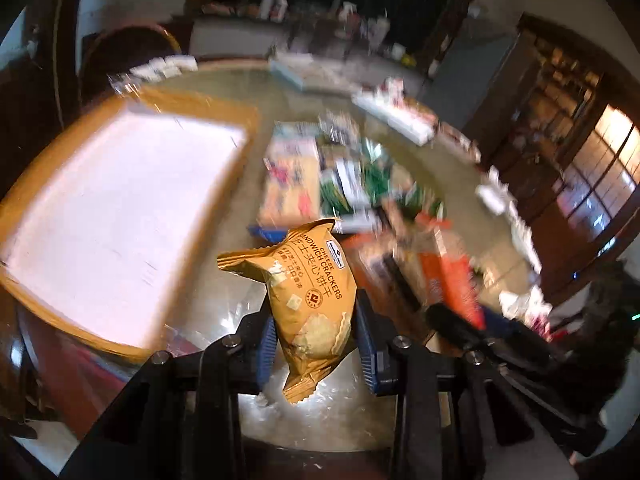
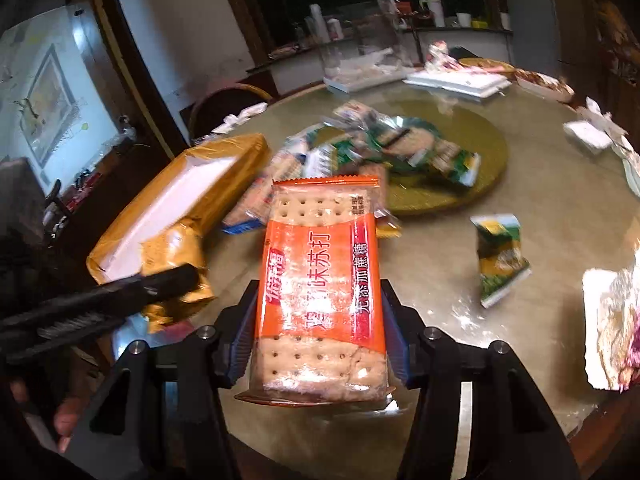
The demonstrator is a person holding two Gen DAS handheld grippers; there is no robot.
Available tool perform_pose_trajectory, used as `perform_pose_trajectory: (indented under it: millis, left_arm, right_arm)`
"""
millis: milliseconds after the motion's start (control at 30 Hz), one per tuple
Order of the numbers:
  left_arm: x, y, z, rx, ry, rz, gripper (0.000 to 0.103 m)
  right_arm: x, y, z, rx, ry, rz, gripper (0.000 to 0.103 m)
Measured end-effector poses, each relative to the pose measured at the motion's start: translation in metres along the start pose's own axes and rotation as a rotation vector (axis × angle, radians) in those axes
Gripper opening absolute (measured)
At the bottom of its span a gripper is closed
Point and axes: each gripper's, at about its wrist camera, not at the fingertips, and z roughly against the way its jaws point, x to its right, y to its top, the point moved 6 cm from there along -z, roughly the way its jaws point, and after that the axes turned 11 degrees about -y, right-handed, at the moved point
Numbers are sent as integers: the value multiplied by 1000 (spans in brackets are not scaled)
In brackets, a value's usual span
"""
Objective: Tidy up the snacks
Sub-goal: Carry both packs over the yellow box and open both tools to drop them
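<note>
A yellow cheese sandwich crackers packet (image 1: 304,280) hangs above the table top, and my left gripper (image 1: 314,320) is shut on its lower half. Left of it lies an open yellow cardboard box (image 1: 200,100) with a white inside. My right gripper (image 2: 320,320) is shut on an orange soda cracker packet (image 2: 320,260), held lengthwise above the table. That orange packet (image 1: 448,276) also shows blurred in the left wrist view. A pile of snack packets (image 2: 380,148) lies between the box (image 2: 240,148) and the table's middle. The left gripper's dark fingers (image 2: 160,284) show beside the box.
A golden round turntable (image 2: 480,168) lies under part of the pile. One green and yellow packet (image 2: 502,260) lies alone to the right. White trays (image 2: 456,80) and cluttered wrappers line the table's far and right edges. A chair (image 2: 228,100) stands behind the box.
</note>
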Motion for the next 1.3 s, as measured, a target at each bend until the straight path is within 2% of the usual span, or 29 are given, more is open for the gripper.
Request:
perform_pose_trajectory:
  millis: [67, 200, 367, 400, 533, 633, 767, 867, 967, 1067, 1100, 1167, 1200, 1233, 1267, 1300]
  left_arm:
    - [-13, 10, 18, 31, 37, -1, 35]
    - [-61, 24, 41, 78, 110, 64, 35]
    - [-135, 30, 52, 115, 187, 165, 35]
    - [-153, 31, 52, 119, 197, 192, 35]
    - [-187, 36, 49, 122, 219, 260, 35]
    - [-202, 29, 46, 93, 237, 272, 35]
    - [-201, 14, 46, 49, 269, 244, 35]
    - [-193, 7, 47, 22, 267, 245, 35]
    - [-189, 4, 42, -7, 285, 231, 35]
    - [-189, 7, 38, -26, 308, 203, 37]
    - [-190, 7, 39, -21, 309, 204, 40]
    - [-193, 9, 41, 3, 316, 201, 57]
    - [-193, 9, 44, 12, 320, 203, 69]
    - [-191, 9, 48, 31, 319, 202, 74]
    - [-186, 9, 54, 52, 324, 196, 75]
    - [-180, 9, 58, 66, 326, 189, 75]
  right_arm:
    - [-19, 8, 3, 9, 44, 25, 57]
    - [-79, 25, -3, 13, 132, 114, 57]
    - [-155, 40, -42, -37, 207, 204, 57]
    - [-169, 41, -53, -57, 216, 220, 57]
    - [-213, 36, -95, -121, 188, 284, 57]
    - [-228, 27, -111, -151, 154, 323, 57]
    - [-238, 4, -117, -195, 118, 420, 57]
    - [-233, -2, -111, -164, 61, 472, 57]
    - [-224, -1, -110, -165, 57, 471, 57]
    - [-225, 1, -111, -161, 95, 457, 57]
    - [-224, 1, -110, -159, 104, 445, 58]
    - [-221, 2, -105, -158, 115, 418, 59]
    - [-219, 2, -100, -154, 124, 395, 65]
    - [-216, 3, -94, -143, 136, 372, 69]
    - [-210, 6, -83, -117, 158, 338, 74]
    - [-204, 8, -75, -100, 169, 316, 74]
